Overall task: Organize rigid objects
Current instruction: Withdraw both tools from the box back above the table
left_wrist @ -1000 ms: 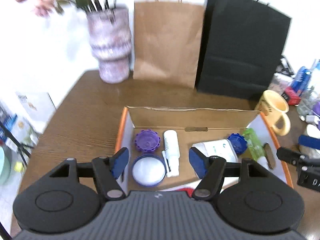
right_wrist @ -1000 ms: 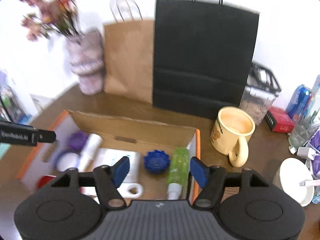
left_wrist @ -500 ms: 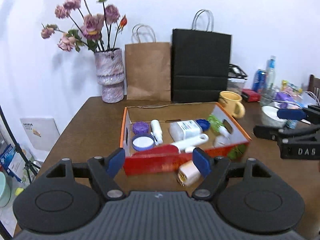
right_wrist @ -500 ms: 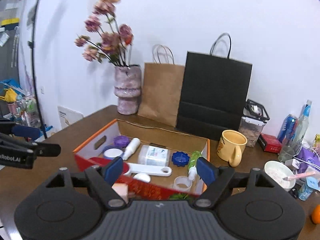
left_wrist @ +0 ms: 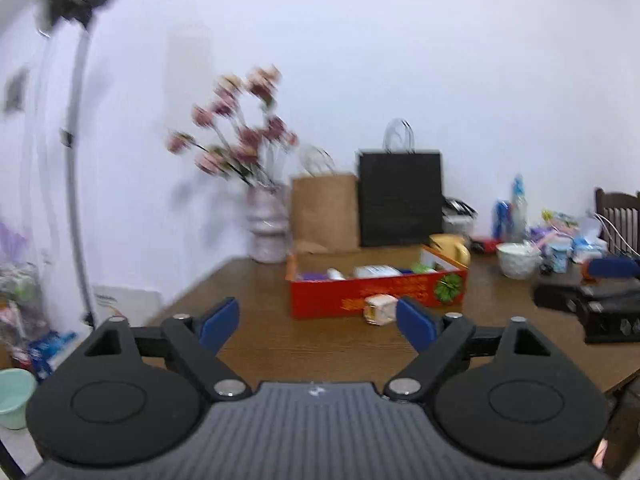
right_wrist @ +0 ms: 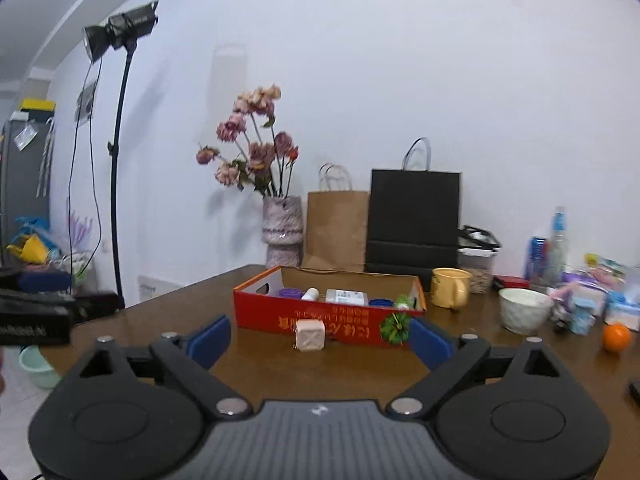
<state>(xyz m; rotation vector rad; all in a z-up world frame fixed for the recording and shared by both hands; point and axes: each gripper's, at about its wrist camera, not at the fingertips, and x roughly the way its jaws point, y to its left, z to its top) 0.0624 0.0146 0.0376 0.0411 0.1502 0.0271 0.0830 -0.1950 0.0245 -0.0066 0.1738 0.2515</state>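
Small pale pink cube [right_wrist: 309, 335], likely light and stiff with flat faces; best pinched across two opposite sides, by this judgement. Boxy, faintly cross-marked on the front, sat on the brown table [right_wrist: 320, 368] at centre frame, just in front of the red cardboard box [right_wrist: 320, 320] holding bottles and lids. Left gripper [left_wrist: 318, 322] and right gripper [right_wrist: 320, 338] both spread wide, empty, well back from the cube.

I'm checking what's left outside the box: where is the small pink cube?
In both wrist views the pink cube sits on the table just in front of the red box, against its near wall, outside it and ahead of both open grippers.
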